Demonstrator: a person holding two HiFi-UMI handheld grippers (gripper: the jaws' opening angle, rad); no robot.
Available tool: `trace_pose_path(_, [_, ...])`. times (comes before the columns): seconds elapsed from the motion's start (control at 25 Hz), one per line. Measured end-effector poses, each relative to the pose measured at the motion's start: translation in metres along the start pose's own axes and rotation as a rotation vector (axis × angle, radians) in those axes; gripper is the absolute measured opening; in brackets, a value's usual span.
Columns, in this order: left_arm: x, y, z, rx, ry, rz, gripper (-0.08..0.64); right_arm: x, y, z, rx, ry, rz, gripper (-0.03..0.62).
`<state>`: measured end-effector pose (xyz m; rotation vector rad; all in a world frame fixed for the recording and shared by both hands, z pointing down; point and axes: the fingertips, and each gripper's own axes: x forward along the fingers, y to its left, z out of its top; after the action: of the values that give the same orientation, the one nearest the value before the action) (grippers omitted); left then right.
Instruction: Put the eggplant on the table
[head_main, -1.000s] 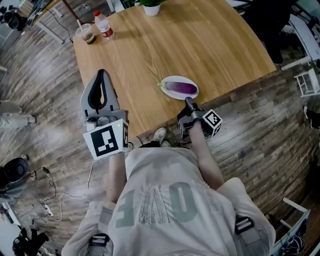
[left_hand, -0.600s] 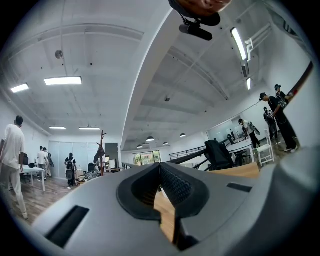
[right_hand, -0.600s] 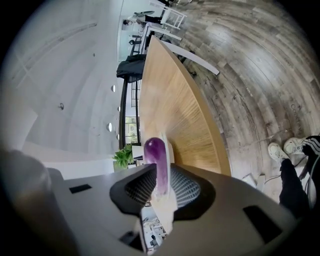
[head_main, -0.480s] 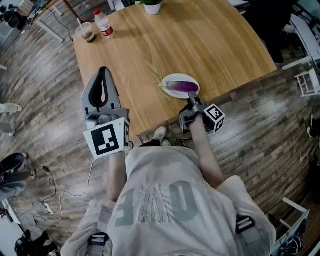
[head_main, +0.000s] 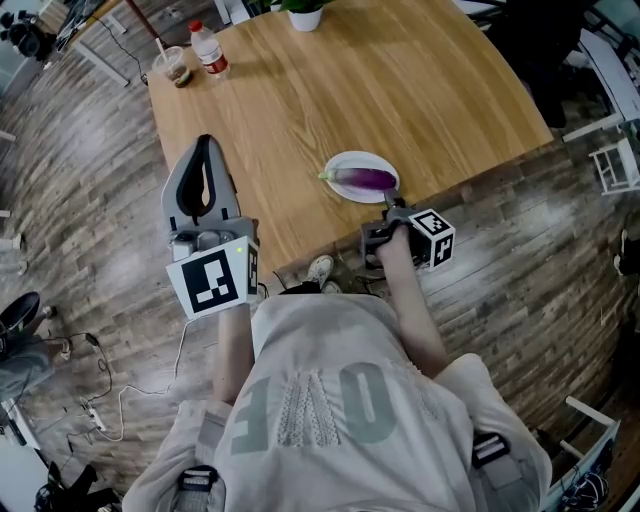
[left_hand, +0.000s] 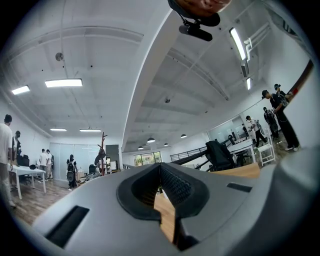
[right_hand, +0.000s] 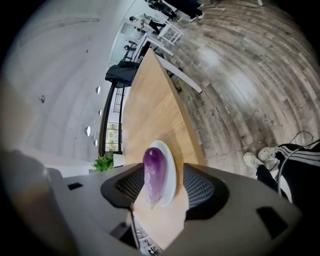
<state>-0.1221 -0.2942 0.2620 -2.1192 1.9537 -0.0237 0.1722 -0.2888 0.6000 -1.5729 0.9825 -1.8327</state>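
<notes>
You stand at the near edge of a broad light-oak wooden table (head_main: 420, 90), on a floor of grey-brown weathered planks (head_main: 80, 170). At the table's far end are a clear plastic bottle with a red cap (head_main: 208, 50), a clear plastic cup with a straw (head_main: 174, 66) and a white pot holding a green plant (head_main: 303, 15).

Near the table's front edge, a white oval plate (head_main: 345, 162) carries the glossy purple eggplant (head_main: 365, 179), which lies lengthwise on it and not yet on the bare wood.

Your right gripper (head_main: 390, 206) points down at the plate's near rim. Its jaws are opening, and the eggplant (right_hand: 153, 172) is framed between the ribbed pads, which do not press it. Your left gripper (head_main: 204, 148) is raised over the table's left edge, its tips meeting with nothing between them.

Only the left gripper view takes in the room: a white ceiling with strip lights (left_hand: 62, 83), people (left_hand: 281, 117) standing about and a black office chair (left_hand: 220, 155). Only the right gripper view (right_hand: 161, 201) shows a white shoe (right_hand: 260, 157) and a black trouser leg with white stripes (right_hand: 297, 167) beside the table.
</notes>
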Motion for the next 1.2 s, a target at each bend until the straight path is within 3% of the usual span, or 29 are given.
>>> trace_pose_path(0.16, [-0.001,-0.001,0.006,-0.009,-0.015,0.001,0.009,-0.027,0.044,0.021,0.004,-0.088,0.128,0.227])
trace_pose_path(0.28, [-0.001,0.001,0.010,-0.023,-0.027,0.007,0.009,-0.065,0.119,0.043,-0.158,-0.209,0.327,0.227])
trace_pose_path(0.36, [-0.002,0.002,0.013,-0.026,-0.036,0.009,0.009,-0.104,0.180,0.052,-0.392,-0.346,0.480,0.227])
trace_pose_path(0.44, [-0.003,0.002,0.017,-0.025,-0.048,0.006,0.009,-0.152,0.236,0.050,-0.718,-0.547,0.591,0.227])
trace_pose_path(0.52, [-0.003,0.000,0.023,-0.019,-0.063,0.000,0.009,-0.197,0.275,0.035,-1.023,-0.745,0.663,0.227])
trace_pose_path(0.64, [-0.004,-0.006,0.035,-0.008,-0.089,-0.010,0.009,-0.231,0.300,0.001,-1.325,-0.886,0.732,0.227])
trace_pose_path(0.76, [-0.003,-0.014,0.044,-0.010,-0.106,-0.033,0.009,-0.227,0.298,-0.040,-1.549,-0.854,0.739,0.200])
trace_pose_path(0.84, [-0.002,-0.021,0.047,-0.011,-0.115,-0.054,0.009,-0.215,0.290,-0.070,-1.662,-0.770,0.748,0.040])
trace_pose_path(0.88, [-0.001,-0.026,0.049,-0.010,-0.118,-0.065,0.009,-0.210,0.286,-0.085,-1.692,-0.715,0.766,0.029])
trace_pose_path(1.0, [0.000,-0.036,0.049,0.011,-0.113,-0.091,0.009,-0.200,0.282,-0.120,-1.699,-0.602,0.829,0.018])
trace_pose_path(1.2, [-0.002,-0.042,0.050,0.037,-0.109,-0.106,0.009,-0.195,0.272,-0.137,-1.740,-0.536,0.818,0.017])
